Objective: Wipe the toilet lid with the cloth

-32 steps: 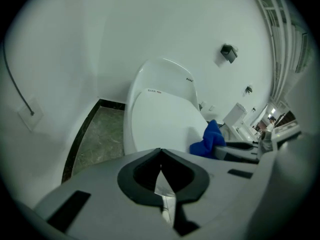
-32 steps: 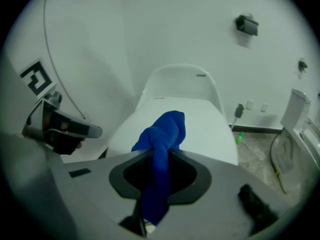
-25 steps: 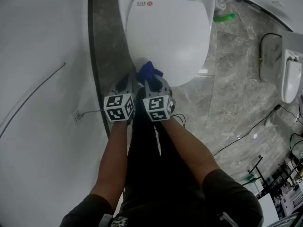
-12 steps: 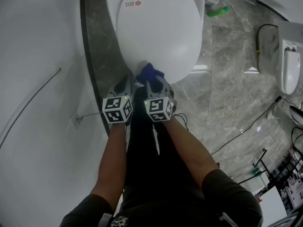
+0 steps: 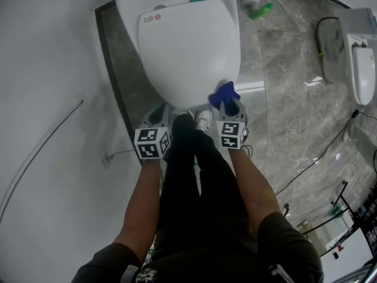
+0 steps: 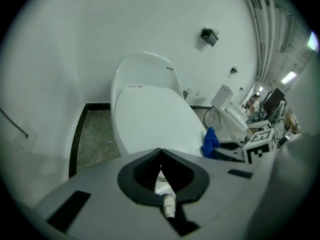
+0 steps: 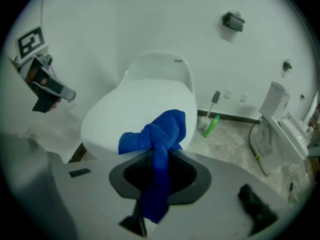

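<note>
The white toilet lid [image 5: 188,52] is down, and its front edge lies just beyond both grippers. My right gripper [image 5: 227,103] is shut on a bunched blue cloth [image 5: 223,94], which rests against the lid's front right rim. In the right gripper view the cloth [image 7: 161,131] bulges out past the jaws over the lid [image 7: 135,106]. My left gripper [image 5: 161,113] hangs shut and empty by the lid's front left edge, apart from the cloth. In the left gripper view its jaws [image 6: 160,153] meet with nothing in them, and the cloth [image 6: 210,141] shows at the right.
A white wall and a dark baseboard strip [image 5: 112,69] run along the left. A green bottle [image 5: 260,10] lies on the marble floor behind the toilet. Another white fixture [image 5: 360,58] with cables stands at the right. The person's black-trousered legs [image 5: 194,175] stand between the grippers.
The right gripper has carried the cloth from the middle of the lid's front edge round to its right side. The left gripper has shifted only a little.
</note>
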Motion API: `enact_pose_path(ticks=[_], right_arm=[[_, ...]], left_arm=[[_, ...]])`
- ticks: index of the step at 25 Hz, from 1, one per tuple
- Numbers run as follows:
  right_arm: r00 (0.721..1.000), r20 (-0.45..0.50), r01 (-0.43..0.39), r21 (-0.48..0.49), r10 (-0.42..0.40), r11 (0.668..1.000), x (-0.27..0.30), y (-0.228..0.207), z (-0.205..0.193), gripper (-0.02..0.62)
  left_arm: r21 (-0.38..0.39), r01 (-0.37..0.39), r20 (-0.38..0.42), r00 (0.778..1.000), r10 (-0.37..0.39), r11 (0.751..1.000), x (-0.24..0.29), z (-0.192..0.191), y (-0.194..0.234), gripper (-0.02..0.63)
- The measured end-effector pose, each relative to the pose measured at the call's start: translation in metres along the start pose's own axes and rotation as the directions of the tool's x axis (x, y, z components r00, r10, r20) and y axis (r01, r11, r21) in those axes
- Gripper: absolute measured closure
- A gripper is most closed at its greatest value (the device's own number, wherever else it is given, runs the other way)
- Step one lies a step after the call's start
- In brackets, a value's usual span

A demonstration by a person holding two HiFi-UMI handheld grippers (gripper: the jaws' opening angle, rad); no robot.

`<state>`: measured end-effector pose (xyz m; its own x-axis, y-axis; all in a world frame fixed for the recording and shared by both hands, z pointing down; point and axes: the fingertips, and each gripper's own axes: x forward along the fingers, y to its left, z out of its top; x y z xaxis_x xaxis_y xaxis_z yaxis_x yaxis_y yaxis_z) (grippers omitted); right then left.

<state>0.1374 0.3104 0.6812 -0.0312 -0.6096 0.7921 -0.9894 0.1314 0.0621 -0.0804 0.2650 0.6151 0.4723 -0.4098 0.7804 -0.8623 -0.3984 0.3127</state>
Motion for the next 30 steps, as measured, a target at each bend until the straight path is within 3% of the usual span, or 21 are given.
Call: enact_pose_path(ticks=[3, 7, 11, 15, 22, 26, 30], right_arm=[[0.999, -0.041, 0.020, 0.121, -0.015, 0.992, -0.003, -0.026, 0.000, 0.517], [0.994, 0.102, -0.037, 0.106, 0.026, 0.994, -0.045, -0.025, 0.070, 0.517], [0.970, 0.235, -0.084, 0.093, 0.060, 0.992, -0.119, -0.024, 0.147, 0.517], [0.929, 0.359, -0.109, 0.045, 0.086, 0.993, -0.193, -0.007, 0.225, 0.518], [0.814, 0.571, -0.076, -0.082, 0.109, 0.994, -0.303, 0.033, 0.357, 0.520], [0.779, 0.619, -0.057, -0.090, 0.101, 0.994, -0.336, 0.046, 0.397, 0.519], [0.756, 0.648, -0.044, -0.097, 0.096, 0.994, -0.364, 0.067, 0.406, 0.519]], left_arm=[[0.040, 0.015, 0.011, 1.000, -0.016, 0.999, -0.008, 0.017, -0.007, 0.594], [0.068, -0.002, 0.057, 0.998, -0.001, 0.998, -0.040, 0.056, -0.014, 0.595], [0.050, -0.003, 0.200, 0.980, -0.007, 0.999, -0.092, 0.114, -0.048, 0.594], [0.081, 0.004, 0.334, 0.942, -0.031, 0.997, -0.152, 0.171, -0.079, 0.594], [0.241, 0.019, 0.486, 0.863, -0.138, 0.970, -0.254, 0.268, -0.107, 0.594], [0.292, 0.020, 0.515, 0.839, -0.175, 0.956, -0.294, 0.295, -0.109, 0.594], [0.317, 0.035, 0.522, 0.828, -0.206, 0.948, -0.319, 0.296, -0.109, 0.594]])
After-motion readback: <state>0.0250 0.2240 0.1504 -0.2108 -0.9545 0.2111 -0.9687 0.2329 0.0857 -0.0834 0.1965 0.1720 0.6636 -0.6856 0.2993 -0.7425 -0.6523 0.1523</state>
